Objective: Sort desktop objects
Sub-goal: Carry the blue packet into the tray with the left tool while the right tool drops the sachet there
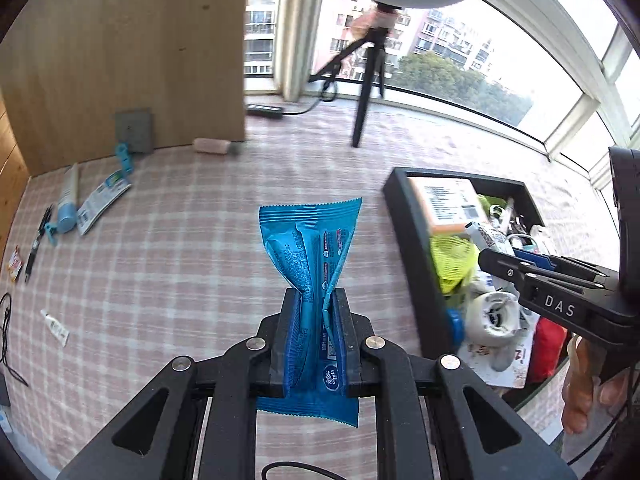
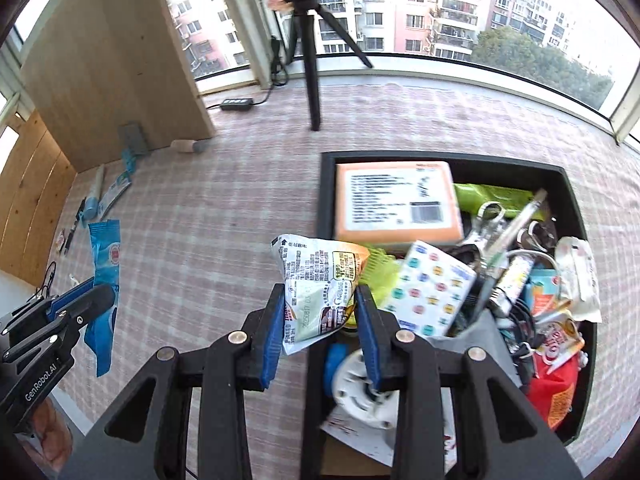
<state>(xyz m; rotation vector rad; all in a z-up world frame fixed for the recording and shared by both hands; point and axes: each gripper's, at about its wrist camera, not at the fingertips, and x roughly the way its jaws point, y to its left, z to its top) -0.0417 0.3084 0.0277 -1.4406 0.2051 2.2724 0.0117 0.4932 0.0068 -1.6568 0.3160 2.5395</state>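
Over checked tablecloth [image 1: 180, 280], left gripper [image 1: 316, 300] clamps a blue packet [image 1: 308, 248]; right gripper [image 2: 320, 300] pinches a snack sachet [image 2: 316, 284].

A blue wrapper [image 1: 308, 276], an orange box [image 2: 396, 204] and a black bin [image 2: 576, 216] sit over pink-checked cloth [image 1: 180, 260].

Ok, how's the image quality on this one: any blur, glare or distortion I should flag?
Left wrist view: blue packet in the left gripper is sharp; windows blow out white; fisheye bends the sill. Right wrist view: black bin contents smear with motion blur; the snack packet in the right gripper stays readable.
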